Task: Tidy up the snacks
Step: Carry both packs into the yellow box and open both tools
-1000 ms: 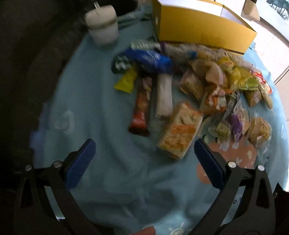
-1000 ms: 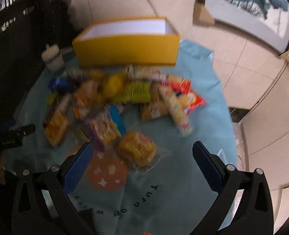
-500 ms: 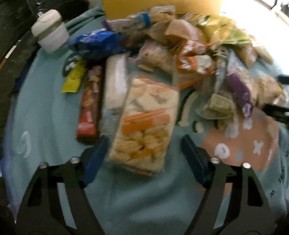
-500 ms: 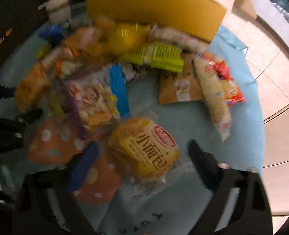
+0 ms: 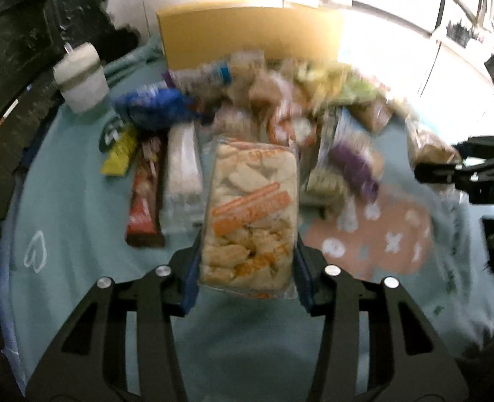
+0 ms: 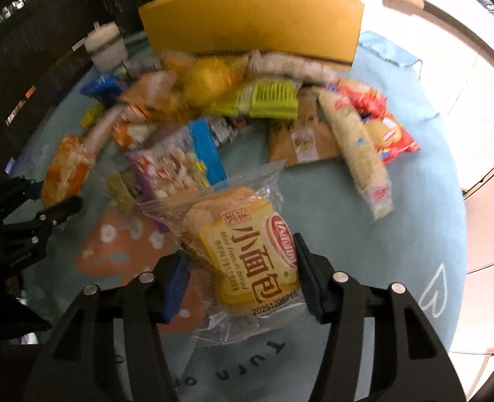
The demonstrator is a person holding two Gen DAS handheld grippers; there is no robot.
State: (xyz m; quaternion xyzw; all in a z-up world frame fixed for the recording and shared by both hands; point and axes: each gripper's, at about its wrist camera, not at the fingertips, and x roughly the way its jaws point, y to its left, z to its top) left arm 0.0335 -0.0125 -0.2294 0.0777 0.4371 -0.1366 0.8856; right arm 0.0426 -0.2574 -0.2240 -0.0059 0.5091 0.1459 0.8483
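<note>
Crinkling clear rectangular cracker pack (image 5: 248,214)

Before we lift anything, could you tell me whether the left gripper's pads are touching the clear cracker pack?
Touching. In the left wrist view, the left gripper has just been closing, and both blue pads sit flush against the sides of the clear cracker pack, no gap visible.

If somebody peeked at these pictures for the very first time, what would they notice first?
Probably the big heap of colourful snack packets on the blue cloth, with a yellow box behind it. Close up, the right hand-held gripper has been closing around a bagged mini bread. The left hand-held gripper has been closing around a clear pack of crackers.
</note>
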